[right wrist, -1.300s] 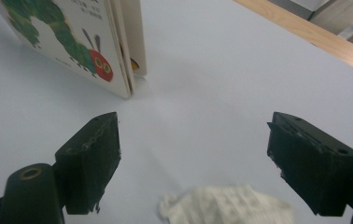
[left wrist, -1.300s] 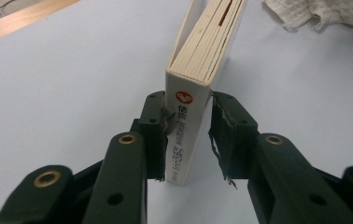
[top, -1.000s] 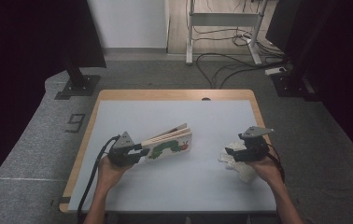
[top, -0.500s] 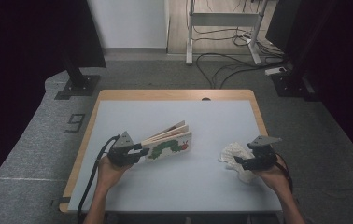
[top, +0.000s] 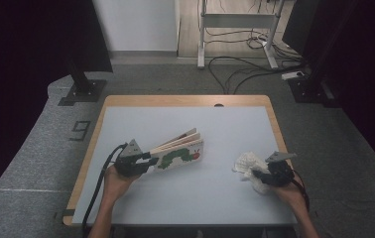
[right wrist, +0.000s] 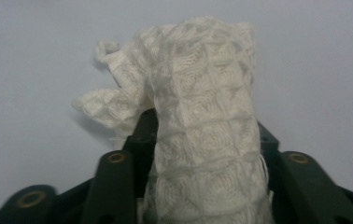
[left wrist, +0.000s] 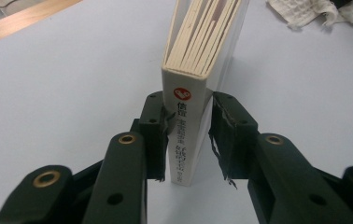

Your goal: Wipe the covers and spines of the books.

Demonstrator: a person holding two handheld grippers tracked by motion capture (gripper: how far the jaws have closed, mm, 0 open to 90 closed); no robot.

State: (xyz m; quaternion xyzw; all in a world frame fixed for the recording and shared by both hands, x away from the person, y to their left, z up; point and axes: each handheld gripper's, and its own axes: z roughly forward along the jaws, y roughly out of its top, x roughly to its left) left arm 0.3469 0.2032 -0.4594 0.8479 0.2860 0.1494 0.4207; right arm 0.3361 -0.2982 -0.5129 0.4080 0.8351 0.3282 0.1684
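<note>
Now book [top: 179, 151] in left hand-held gripper [top: 146, 162], cloth [top: 247, 162] in right hand-held gripper [top: 256, 174].

Digit 9 on the floor mat [top: 79, 131], small unreadable characters down the book [left wrist: 187, 135] spine

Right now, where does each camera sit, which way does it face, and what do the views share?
High view: above the person's side, looking forward and down on the table; both forearms and grippers show.
Left gripper view: rides the left gripper, looking along its jaws clamped on the book.
Right gripper view: rides the right gripper, its jaws just closed on the cloth.
Shared: the high and left gripper views both show book and cloth.
</note>
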